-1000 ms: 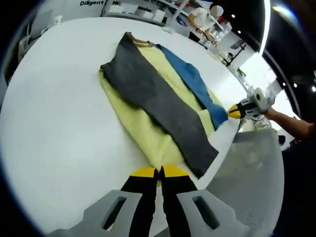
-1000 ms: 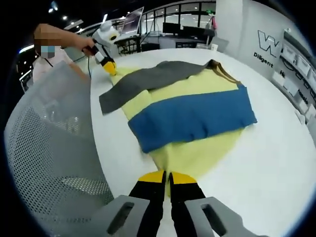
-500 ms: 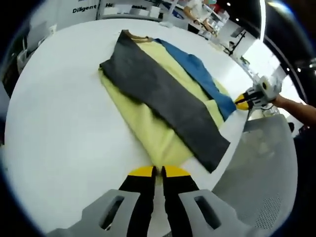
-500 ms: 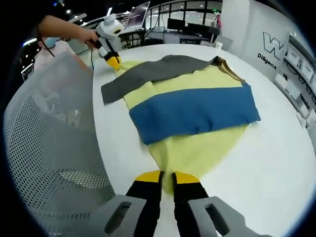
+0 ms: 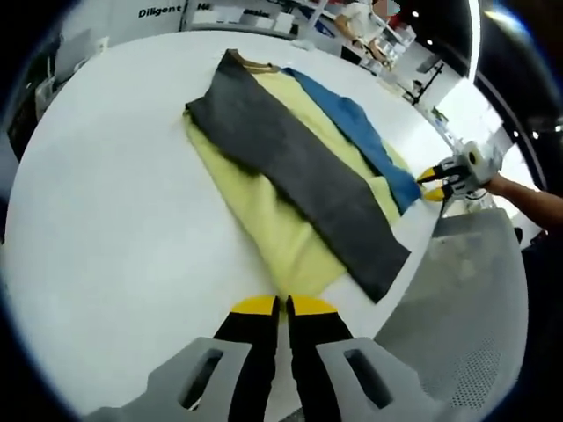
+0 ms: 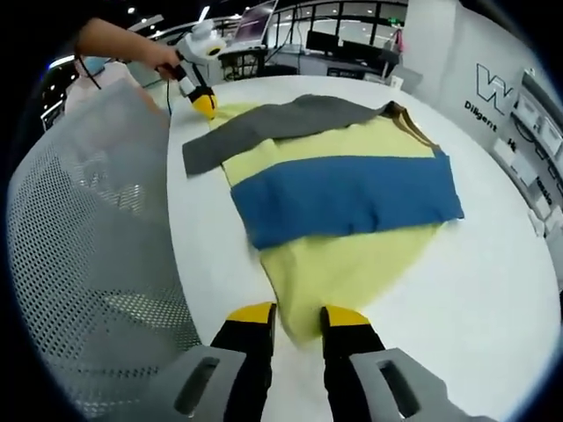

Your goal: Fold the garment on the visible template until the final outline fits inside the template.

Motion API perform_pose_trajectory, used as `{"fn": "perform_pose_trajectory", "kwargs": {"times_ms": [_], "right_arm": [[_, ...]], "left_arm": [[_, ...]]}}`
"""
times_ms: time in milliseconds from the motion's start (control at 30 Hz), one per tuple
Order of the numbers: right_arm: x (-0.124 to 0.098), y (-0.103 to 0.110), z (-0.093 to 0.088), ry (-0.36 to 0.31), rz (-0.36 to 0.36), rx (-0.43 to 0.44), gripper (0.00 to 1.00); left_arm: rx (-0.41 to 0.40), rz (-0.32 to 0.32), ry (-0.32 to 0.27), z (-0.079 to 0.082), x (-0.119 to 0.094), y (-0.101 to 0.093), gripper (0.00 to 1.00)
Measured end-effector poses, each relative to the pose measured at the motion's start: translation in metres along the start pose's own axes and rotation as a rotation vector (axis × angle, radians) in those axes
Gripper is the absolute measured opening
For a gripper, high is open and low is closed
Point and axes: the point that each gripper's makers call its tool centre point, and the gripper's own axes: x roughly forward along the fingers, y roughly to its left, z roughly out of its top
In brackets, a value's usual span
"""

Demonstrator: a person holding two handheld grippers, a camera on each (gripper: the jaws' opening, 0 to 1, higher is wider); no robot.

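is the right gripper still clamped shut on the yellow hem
No, the right gripper has its jaws parted, with the garment hem lying loose between them.

Black claw (image 5: 282, 308) arms, yellow tips, grey mounts

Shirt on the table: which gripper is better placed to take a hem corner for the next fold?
Left, probably. The left gripper has its jaws shut right at the yellow shirt's hem corner. The right gripper has jaws open, with the hem between the tips, so it would have to close first.
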Motion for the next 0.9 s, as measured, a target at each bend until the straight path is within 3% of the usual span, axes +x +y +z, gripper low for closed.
{"fn": "perform_pose_trajectory", "kwargs": {"times_ms": [167, 233, 433, 500, 700, 867, 900], "right_arm": [[-0.003, -0.001, 0.011, -0.035, -0.017, -0.014, 0.20], [-0.003, -0.001, 0.018, -0.056, -0.022, -0.023, 0.21], [-0.001, 0.007, 0.041, -0.109, -0.015, -0.084, 0.20], [0.000, 0.012, 0.047, -0.124, -0.003, -0.108, 0.20], [0.009, 0.027, 0.059, -0.134, 0.036, -0.181, 0.19], [0.013, 0.031, 0.063, -0.137, 0.051, -0.192, 0.19], [0.015, 0.031, 0.064, -0.135, 0.053, -0.195, 0.20]], "left_arm": [[0.042, 0.016, -0.006, 0.006, -0.005, 0.004, 0.04], [0.103, 0.048, -0.014, 0.010, -0.007, 0.008, 0.06], [0.206, 0.123, -0.085, 0.022, -0.013, 0.015, 0.28], [0.231, 0.135, -0.108, 0.027, -0.016, 0.017, 0.31], [0.306, 0.130, -0.142, 0.036, -0.020, 0.007, 0.31], [0.349, 0.099, -0.160, 0.040, -0.017, -0.008, 0.31], [0.389, 0.092, -0.157, 0.040, -0.015, -0.012, 0.31]]}}
